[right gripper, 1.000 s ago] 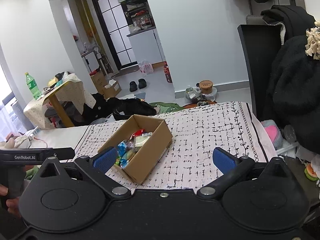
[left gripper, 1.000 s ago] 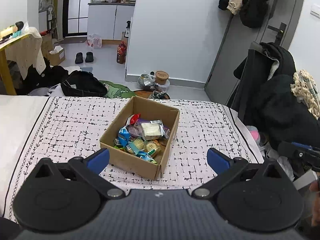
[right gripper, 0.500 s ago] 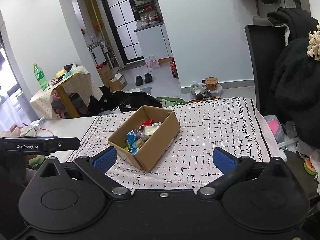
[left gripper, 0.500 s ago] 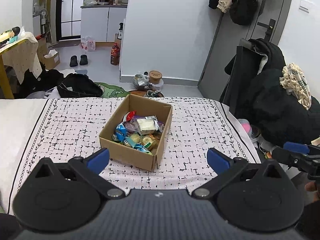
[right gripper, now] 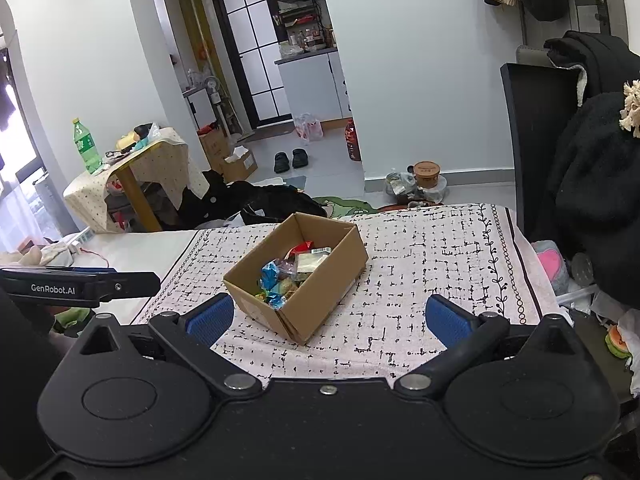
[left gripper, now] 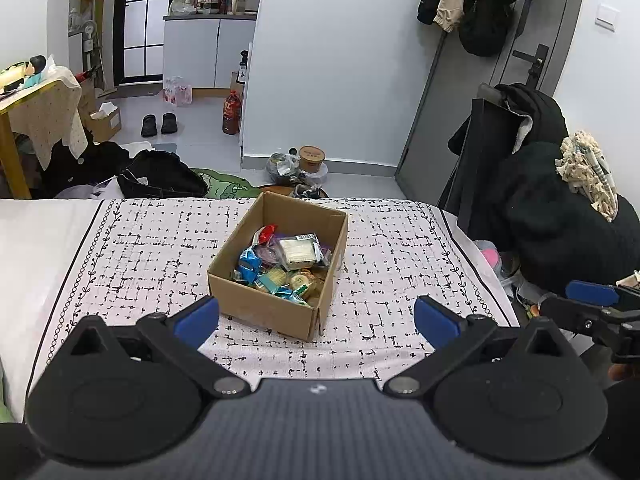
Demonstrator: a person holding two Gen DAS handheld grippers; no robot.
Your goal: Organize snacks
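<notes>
Left wrist view: my jaws stay wide and empty, while the cardboard box (left gripper: 276, 272) of snacks (left gripper: 286, 266) looks farther than before.

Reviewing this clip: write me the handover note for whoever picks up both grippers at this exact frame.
Left gripper: open, empty, held short of the cardboard box.
Right gripper: open, empty, also short of the box.
The box sits on the patterned cloth, with the wrapped snacks piled loose inside it.
Done: nothing visible; no snack lies outside the box.
Left: all the organizing. A likely first move is reaching in for a top packet.
</notes>
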